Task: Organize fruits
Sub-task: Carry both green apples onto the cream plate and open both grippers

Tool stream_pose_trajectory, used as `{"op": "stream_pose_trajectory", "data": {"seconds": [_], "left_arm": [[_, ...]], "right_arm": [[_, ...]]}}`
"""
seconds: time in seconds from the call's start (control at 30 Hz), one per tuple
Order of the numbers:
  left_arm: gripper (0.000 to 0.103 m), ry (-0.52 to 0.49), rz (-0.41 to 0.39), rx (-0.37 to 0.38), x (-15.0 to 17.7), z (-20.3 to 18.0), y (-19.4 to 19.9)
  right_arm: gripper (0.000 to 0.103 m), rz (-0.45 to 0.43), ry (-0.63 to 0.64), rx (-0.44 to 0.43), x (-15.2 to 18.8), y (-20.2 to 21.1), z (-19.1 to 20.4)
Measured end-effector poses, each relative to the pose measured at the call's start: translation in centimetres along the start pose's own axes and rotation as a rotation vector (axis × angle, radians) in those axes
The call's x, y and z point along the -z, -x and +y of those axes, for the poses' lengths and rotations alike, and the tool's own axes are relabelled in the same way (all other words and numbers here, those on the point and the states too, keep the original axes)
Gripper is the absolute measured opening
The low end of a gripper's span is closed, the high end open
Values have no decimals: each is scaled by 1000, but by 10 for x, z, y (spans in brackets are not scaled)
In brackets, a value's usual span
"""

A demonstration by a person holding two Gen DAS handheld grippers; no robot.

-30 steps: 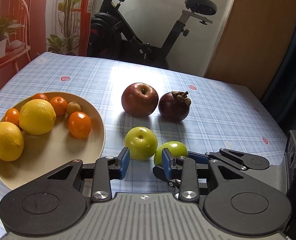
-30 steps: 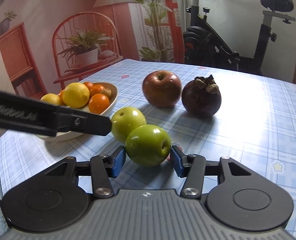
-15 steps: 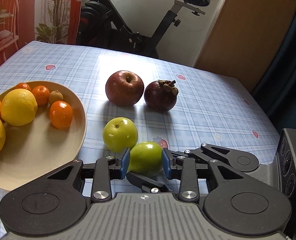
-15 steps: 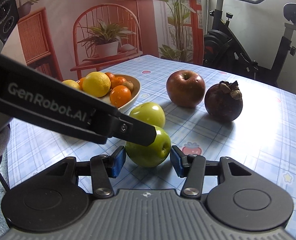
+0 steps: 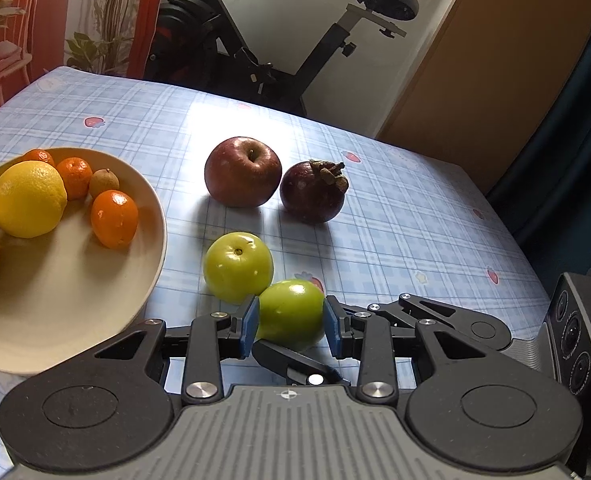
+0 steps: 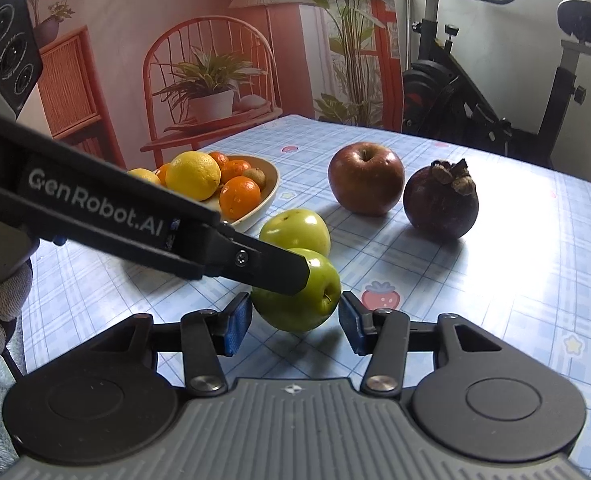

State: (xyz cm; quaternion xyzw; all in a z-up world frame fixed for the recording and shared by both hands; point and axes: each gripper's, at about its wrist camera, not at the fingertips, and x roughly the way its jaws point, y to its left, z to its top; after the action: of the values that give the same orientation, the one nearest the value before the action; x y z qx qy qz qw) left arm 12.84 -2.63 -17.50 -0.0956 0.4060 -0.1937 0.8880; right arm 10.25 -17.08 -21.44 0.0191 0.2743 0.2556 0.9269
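The table carries a bowl of lemons and oranges on the left, a red apple touching a mangosteen farther back, and two green apples nearer (touching each other). The nearer green apple sits on the cloth between the left gripper pads, both pressed on its sides. The right gripper straddles the same fruit, its jaws parted a little wider than the apple, pads not quite touching it
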Motion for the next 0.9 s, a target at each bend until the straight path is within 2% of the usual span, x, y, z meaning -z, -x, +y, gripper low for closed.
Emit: {"op": "stream_pose_trajectory", "data": {"seconds": [0.2,0.47,0.73,0.9], "left_arm": [[37,15,-7,26,1,3,10],[36,29,-61,12,-8,19,39],[36,110,-111,-43,-22,60,60],[36,210,-91,-55,-23,92,51]], "right_arm": [[51,-13,-55,-4,-2,8,7],[51,-11,5,-30,-31,5,31],[51,33,71,-105,-68,-36,62],[51,110,84,-138,-73,-76,71]]}}
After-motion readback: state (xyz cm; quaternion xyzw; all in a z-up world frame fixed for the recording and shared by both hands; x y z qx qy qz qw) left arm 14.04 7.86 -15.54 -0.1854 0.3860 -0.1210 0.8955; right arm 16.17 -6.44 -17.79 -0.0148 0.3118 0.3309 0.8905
